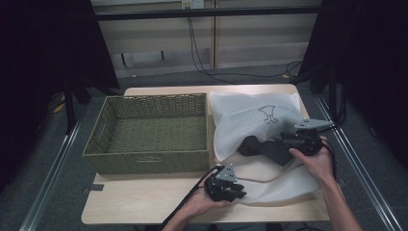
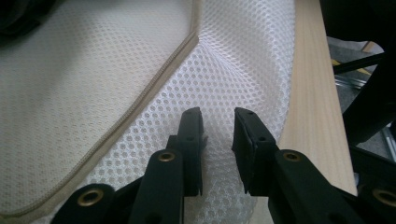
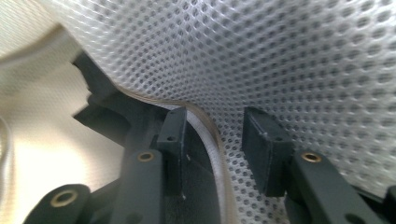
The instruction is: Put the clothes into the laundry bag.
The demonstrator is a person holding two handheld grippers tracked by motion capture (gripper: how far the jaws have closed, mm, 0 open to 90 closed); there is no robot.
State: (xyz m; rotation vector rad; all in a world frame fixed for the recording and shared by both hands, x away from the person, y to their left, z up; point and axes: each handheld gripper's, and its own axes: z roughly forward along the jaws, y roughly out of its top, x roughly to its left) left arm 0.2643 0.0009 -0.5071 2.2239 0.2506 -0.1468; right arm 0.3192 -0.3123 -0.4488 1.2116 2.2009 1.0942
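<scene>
So basically everything hinges on the white mesh bag (image 1: 260,126), which lies on the right half of the table (image 1: 144,202), right beside the woven green basket (image 1: 149,134), with its long axis running from the far edge back toward the person. Its open mouth faces the near-right side, and a dark item (image 1: 267,148) sits in that opening. The right gripper (image 1: 300,139) is the closer one to the mouth, right at it really: in the right gripper view its jaws stand apart with the bag's trimmed rim (image 3: 212,140) running up between them and mesh draped over the top, so it looks set to pinch the rim but isn't closed on it yet. The left gripper (image 1: 226,185) sits lower at the near edge, pointing right along the bag's near flap; in the left gripper view its jaws are parted a bit over the mesh (image 2: 219,84), holding nothing, with the seam (image 2: 154,84) off to one side. Right forearm comes in angled from the bottom right, hand wrapped around the tool.
</scene>
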